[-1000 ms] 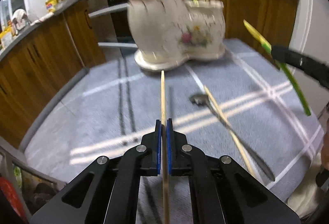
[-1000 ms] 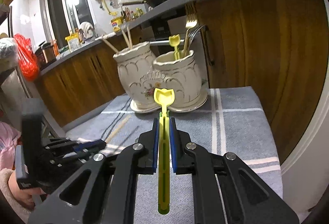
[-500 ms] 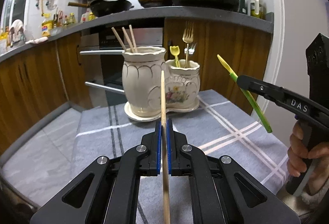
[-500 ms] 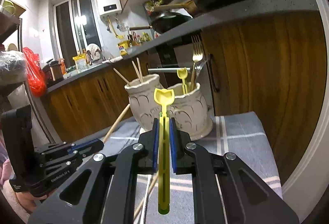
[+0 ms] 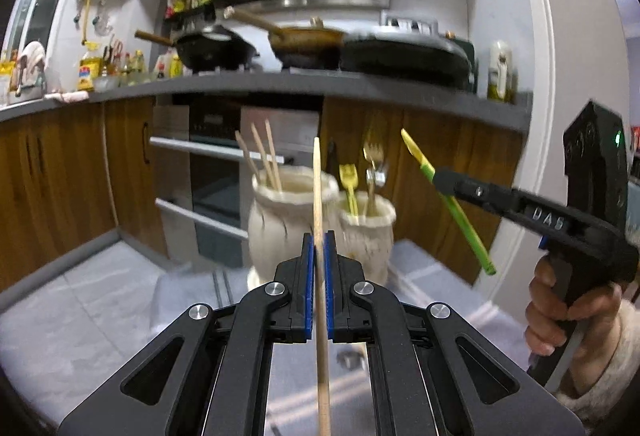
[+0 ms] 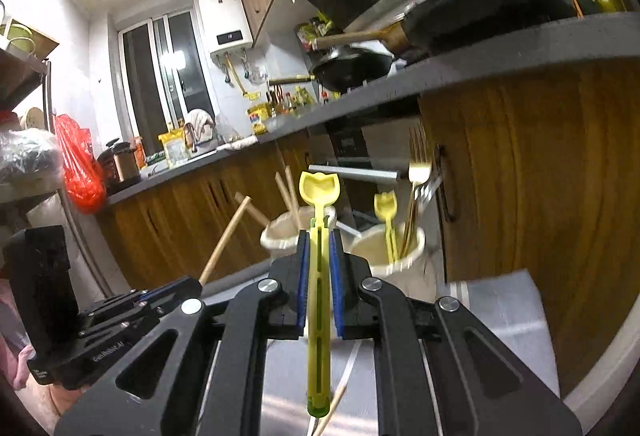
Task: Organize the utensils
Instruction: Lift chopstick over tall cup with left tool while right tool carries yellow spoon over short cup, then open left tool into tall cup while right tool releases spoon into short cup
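Note:
My left gripper (image 5: 319, 236) is shut on a wooden chopstick (image 5: 317, 188) that points up and forward. Beyond it stands a white double ceramic holder: the taller pot (image 5: 280, 220) has several chopsticks in it, the smaller pot (image 5: 370, 232) holds a yellow spoon and forks. My right gripper (image 6: 319, 234) is shut on a yellow-green plastic spoon (image 6: 319, 192), bowl end forward. It also shows at the right of the left wrist view as the right gripper (image 5: 438, 180), held by a hand (image 5: 568, 312). The left gripper (image 6: 176, 284) shows at lower left in the right wrist view.
The holder stands on a grey checked cloth (image 5: 436, 268). Wooden cabinets (image 6: 540, 196) and an oven (image 5: 216, 172) rise close behind it, under a dark counter (image 5: 360, 84) with pans. A chopstick (image 6: 336, 404) and a metal utensil lie on the cloth below the grippers.
Both grippers have risen with their utensils and tilted up toward level, so the counter and pans have come into view. The holder now sits lower in both views.

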The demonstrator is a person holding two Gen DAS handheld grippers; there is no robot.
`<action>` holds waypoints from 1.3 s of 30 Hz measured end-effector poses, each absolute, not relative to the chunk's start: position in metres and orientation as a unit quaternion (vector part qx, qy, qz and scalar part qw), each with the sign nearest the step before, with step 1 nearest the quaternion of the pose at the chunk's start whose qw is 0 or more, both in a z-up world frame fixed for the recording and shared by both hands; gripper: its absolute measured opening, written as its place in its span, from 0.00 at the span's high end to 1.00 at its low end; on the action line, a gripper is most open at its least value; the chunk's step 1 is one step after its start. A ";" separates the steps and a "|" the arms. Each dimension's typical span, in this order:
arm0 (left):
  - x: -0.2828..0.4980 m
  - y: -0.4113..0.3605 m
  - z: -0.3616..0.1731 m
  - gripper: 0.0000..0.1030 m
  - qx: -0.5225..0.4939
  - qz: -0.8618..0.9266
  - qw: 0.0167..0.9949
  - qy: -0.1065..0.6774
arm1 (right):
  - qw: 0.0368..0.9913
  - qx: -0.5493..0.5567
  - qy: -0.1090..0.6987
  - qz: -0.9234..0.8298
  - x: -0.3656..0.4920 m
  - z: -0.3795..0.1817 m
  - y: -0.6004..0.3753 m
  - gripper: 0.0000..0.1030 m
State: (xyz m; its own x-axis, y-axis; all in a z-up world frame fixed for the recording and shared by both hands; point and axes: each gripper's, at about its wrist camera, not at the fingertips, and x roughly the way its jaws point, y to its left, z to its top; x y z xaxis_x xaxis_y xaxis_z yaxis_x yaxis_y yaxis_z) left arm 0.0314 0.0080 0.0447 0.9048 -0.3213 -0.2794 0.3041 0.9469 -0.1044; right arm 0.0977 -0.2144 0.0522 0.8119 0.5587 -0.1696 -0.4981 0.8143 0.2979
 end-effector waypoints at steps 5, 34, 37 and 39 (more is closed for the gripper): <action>0.065 0.012 0.066 0.95 -0.059 -0.174 0.975 0.123 | 0.941 0.131 0.116 0.289 0.131 0.066 -0.211 0.90; 0.161 -0.031 0.074 0.95 -0.013 -0.105 0.994 -0.002 | 0.947 0.147 0.108 0.266 0.211 0.038 -0.205 0.90; 0.157 -0.032 0.074 0.95 -0.009 -0.106 0.994 -0.003 | 0.947 0.138 0.112 0.267 0.211 0.035 -0.201 0.90; 0.149 -0.032 0.072 0.95 -0.004 -0.108 0.994 -0.006 | 0.947 0.135 0.113 0.267 0.212 0.034 -0.200 0.90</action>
